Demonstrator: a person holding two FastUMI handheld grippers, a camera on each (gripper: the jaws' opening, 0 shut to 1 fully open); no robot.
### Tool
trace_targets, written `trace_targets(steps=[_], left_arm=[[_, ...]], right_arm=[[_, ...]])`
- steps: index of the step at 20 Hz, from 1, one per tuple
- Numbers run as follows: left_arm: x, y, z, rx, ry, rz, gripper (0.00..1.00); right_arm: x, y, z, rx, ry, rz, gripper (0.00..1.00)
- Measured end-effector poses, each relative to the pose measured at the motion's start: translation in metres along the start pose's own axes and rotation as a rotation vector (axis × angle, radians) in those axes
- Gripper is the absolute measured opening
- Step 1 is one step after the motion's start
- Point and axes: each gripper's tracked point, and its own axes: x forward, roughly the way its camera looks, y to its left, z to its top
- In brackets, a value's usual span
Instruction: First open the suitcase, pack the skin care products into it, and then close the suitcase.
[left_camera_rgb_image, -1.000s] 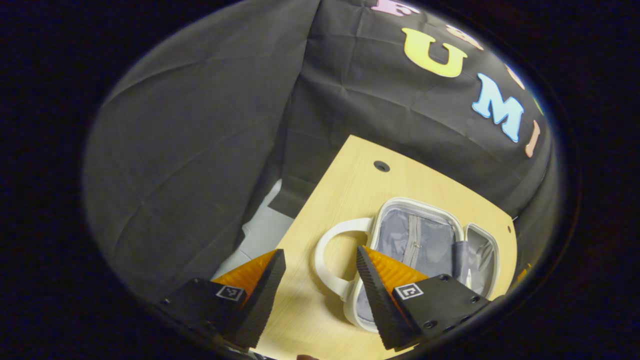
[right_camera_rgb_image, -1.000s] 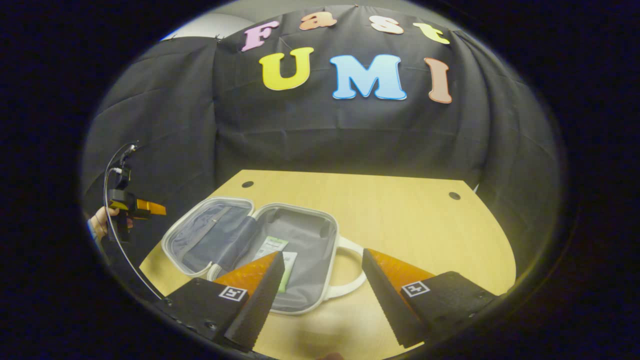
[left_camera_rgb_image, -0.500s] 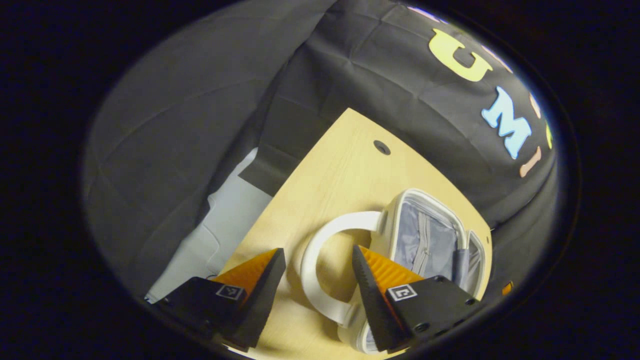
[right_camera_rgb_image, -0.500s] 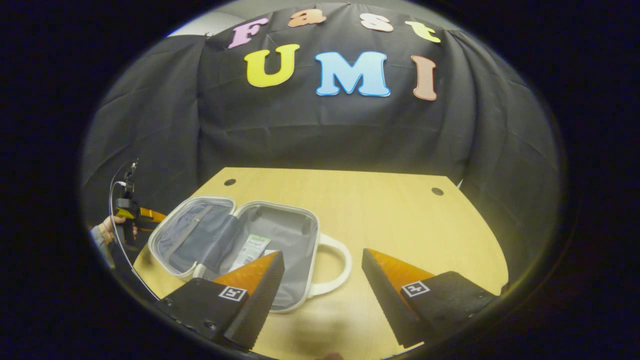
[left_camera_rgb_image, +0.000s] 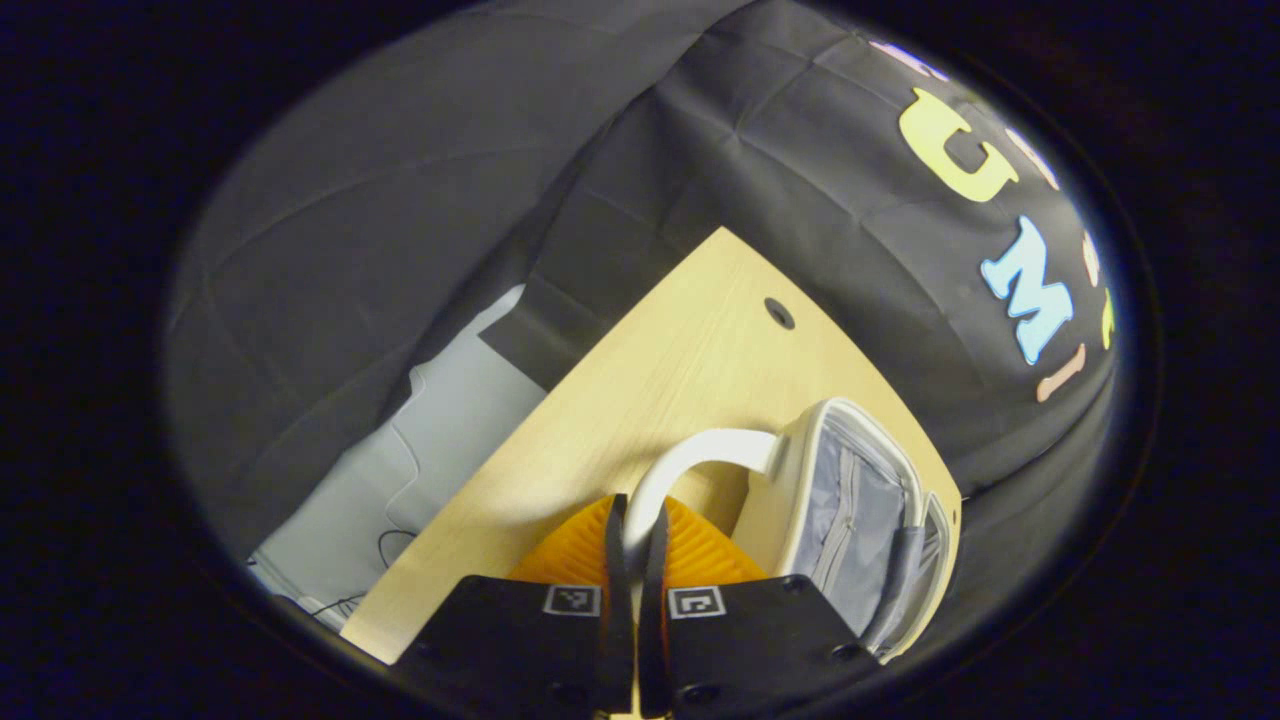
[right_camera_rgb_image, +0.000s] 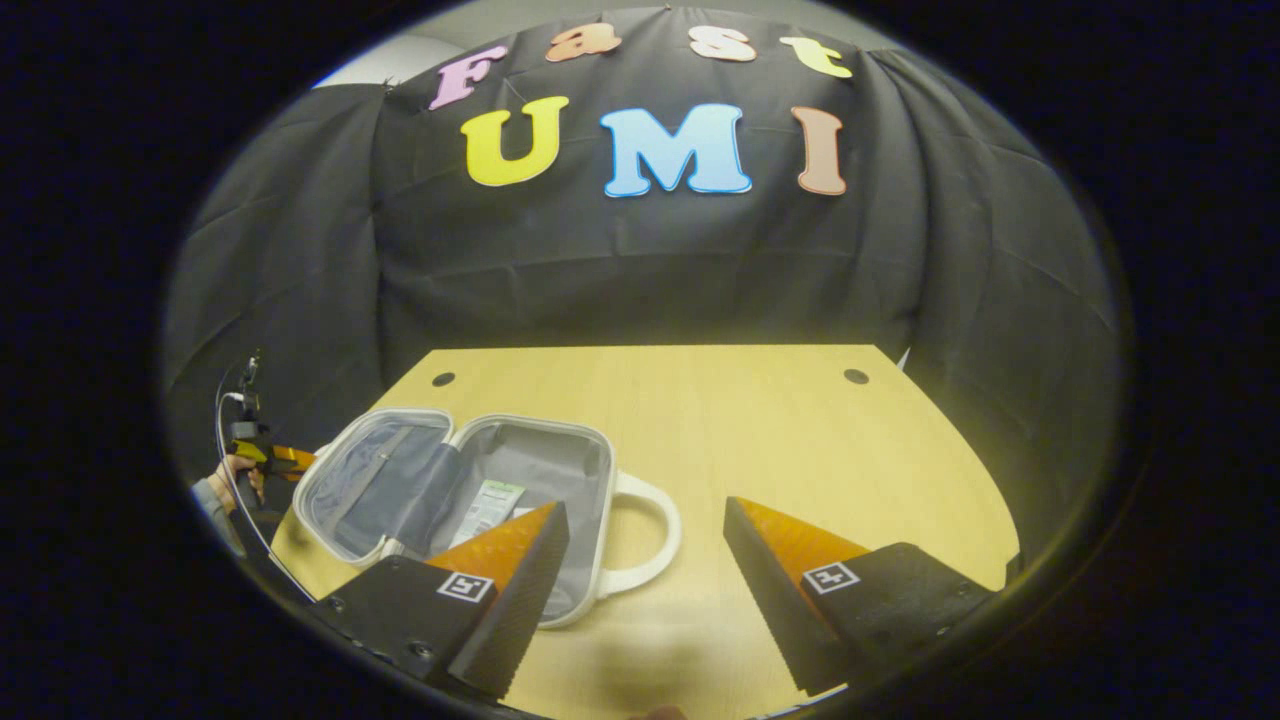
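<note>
Closed since a moment ago: left tongs (left_camera_rgb_image: 632, 545), now clamped on suitcase handle (left_camera_rgb_image: 690, 452). Right tongs (right_camera_rgb_image: 645, 560) apart, idle. Suitcase (right_camera_rgb_image: 455, 490) open on worktop (right_camera_rgb_image: 760, 430), skincare packet (right_camera_rgb_image: 487, 505) inside; closing likely next

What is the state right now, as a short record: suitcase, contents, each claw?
suitcase: open, on the table
contents: one packet in the half nearer the right claw
left claw: shut on the white handle of the zip-pocket half
right claw: open, empty, above the table beside the suitcase
closing: not yet done
</note>
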Motion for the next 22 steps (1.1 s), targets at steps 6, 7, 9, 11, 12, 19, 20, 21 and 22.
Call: trace_targets(steps=[6, 7, 9, 11, 12, 19, 20, 21, 22], left_arm=[[-0.080, -0.074, 0.037, 0.084, -0.090, -0.082, 0.09], [-0.097, -0.091, 0.043, 0.080, -0.104, -0.109, 0.09], [-0.131, -0.128, 0.052, 0.077, -0.142, -0.157, 0.10], [-0.167, -0.173, 0.047, 0.108, -0.174, -0.198, 0.09], [-0.181, -0.198, 0.044, 0.141, -0.185, -0.218, 0.09], [-0.233, -0.401, -0.048, 0.404, -0.179, -0.334, 0.09], [-0.231, -0.425, -0.070, 0.434, -0.163, -0.336, 0.09], [-0.223, -0.445, -0.091, 0.463, -0.145, -0.334, 0.09], [-0.210, -0.463, -0.111, 0.493, -0.133, -0.326, 0.09]], right_arm=[[-0.008, -0.018, 0.013, 0.005, -0.050, 0.020, 0.96], [-0.009, -0.021, 0.016, 0.008, -0.058, 0.026, 0.96], [-0.012, -0.032, 0.023, 0.019, -0.084, 0.037, 0.96], [-0.018, -0.044, 0.032, 0.026, -0.116, 0.042, 0.96], [-0.021, -0.052, 0.035, 0.026, -0.132, 0.043, 0.96], [-0.048, -0.120, 0.051, 0.011, -0.219, 0.068, 0.95], [-0.051, -0.131, 0.050, 0.009, -0.222, 0.076, 0.95], [-0.052, -0.140, 0.048, 0.010, -0.221, 0.089, 0.95], [-0.053, -0.148, 0.043, 0.010, -0.221, 0.104, 0.95]])
